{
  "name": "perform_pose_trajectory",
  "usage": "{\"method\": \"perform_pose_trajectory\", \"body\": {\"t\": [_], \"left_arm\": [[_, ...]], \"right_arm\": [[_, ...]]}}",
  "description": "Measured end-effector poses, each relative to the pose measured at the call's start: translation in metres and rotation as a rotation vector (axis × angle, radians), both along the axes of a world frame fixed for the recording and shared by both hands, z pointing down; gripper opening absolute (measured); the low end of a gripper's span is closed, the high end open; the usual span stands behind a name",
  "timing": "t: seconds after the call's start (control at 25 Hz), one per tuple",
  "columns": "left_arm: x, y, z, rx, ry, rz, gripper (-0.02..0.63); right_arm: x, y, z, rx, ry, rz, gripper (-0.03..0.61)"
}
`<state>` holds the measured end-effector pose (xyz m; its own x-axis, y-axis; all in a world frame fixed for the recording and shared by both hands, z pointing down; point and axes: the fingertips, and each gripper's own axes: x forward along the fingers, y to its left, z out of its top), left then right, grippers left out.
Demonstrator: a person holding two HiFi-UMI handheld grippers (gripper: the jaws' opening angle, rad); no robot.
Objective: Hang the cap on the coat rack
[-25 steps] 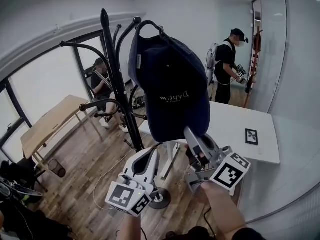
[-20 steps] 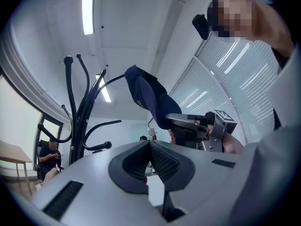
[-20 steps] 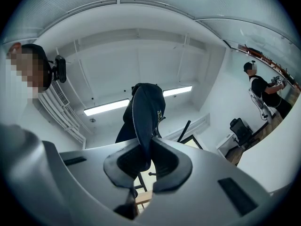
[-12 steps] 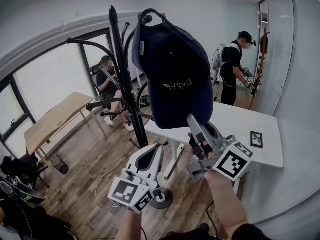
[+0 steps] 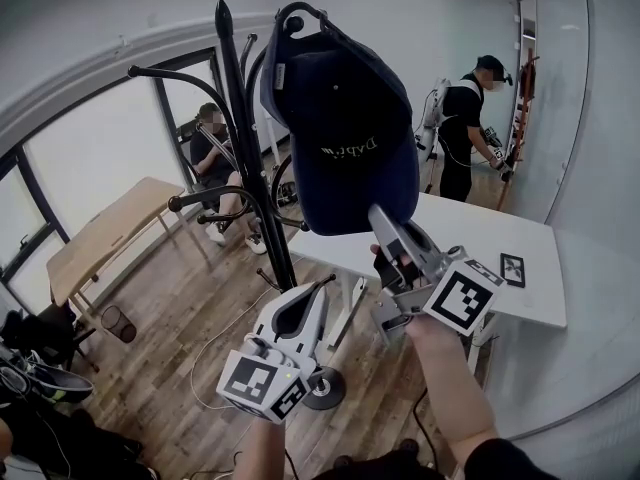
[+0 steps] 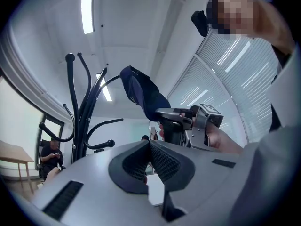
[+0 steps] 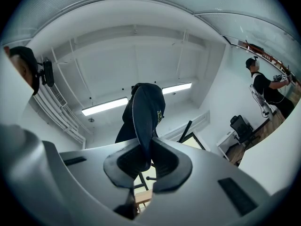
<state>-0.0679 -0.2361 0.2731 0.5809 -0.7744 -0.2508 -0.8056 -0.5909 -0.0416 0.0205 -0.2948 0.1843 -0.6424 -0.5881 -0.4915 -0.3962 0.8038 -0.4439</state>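
Navy cap, pale lettering unreadable, hangs from the coat rack top hook. Your right gripper pinches its brim. Your left gripper has its jaws together, empty.

Office-type workroom. White walls, large dark-framed windows, wood-plank floor, ceiling strip lights. Furnishings: white table, wooden desk, swivel chair, black coat rack. One seated person and one standing person occupy the far side.
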Motion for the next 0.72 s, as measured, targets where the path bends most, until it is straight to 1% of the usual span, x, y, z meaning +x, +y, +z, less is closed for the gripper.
{"method": "perform_pose_trajectory", "body": {"t": [0.32,0.4,0.52,0.72], "left_arm": [[0.002,-0.004,0.005,-0.005,0.011,-0.003,0.015],[0.005,-0.004,0.004,-0.008,0.015,-0.002,0.015],[0.007,-0.006,0.001,-0.013,0.023,-0.005,0.015],[-0.009,-0.008,0.005,-0.02,0.032,-0.011,0.015]], "right_arm": [[-0.006,-0.02,0.003,-0.043,0.003,-0.047,0.044],[-0.008,-0.023,0.003,-0.057,0.014,-0.073,0.044],[-0.009,-0.027,0.006,-0.086,0.034,-0.085,0.044],[-0.026,-0.029,0.021,-0.116,0.031,-0.093,0.044]]}}
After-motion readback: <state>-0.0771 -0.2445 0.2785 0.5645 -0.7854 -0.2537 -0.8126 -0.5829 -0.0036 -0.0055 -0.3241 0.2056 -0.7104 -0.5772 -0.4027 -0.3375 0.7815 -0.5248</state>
